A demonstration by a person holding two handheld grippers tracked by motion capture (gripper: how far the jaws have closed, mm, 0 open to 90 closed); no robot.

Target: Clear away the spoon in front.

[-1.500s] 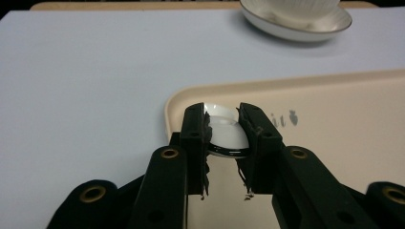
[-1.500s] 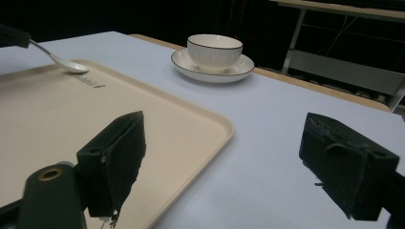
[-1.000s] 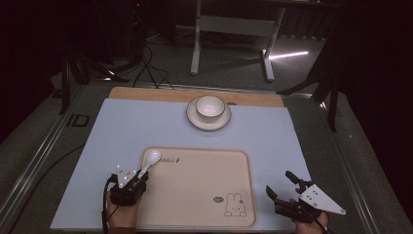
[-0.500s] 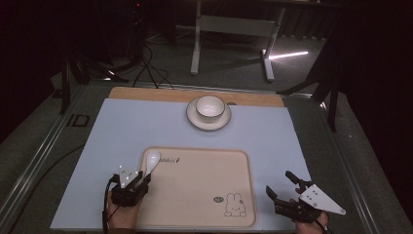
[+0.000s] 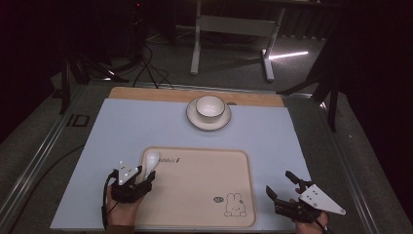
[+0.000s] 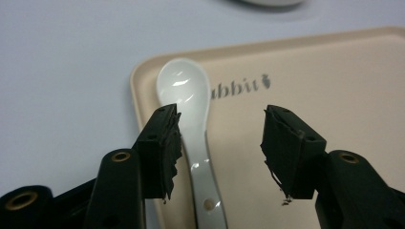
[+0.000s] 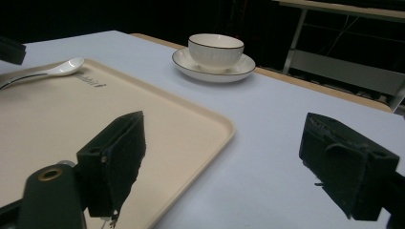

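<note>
White ceramic spoon (image 6: 193,138) is laid on the tray (image 5: 204,195), freed as the left claw (image 6: 219,152) has just been opening, while the right claw (image 7: 224,167) is held open nearby.

High view overlooks table, two low close views, all sharing tray (image 5: 204,185)

The left tool (image 6: 217,148) has just opened, releasing the spoon (image 6: 188,119) onto the tray (image 6: 334,95).

White spoon (image 5: 149,161) lies at the beige tray's (image 5: 195,195) far-left corner, left claw (image 5: 139,178) just opened around its handle; right claw (image 5: 282,191) gapes beside the tray
</note>
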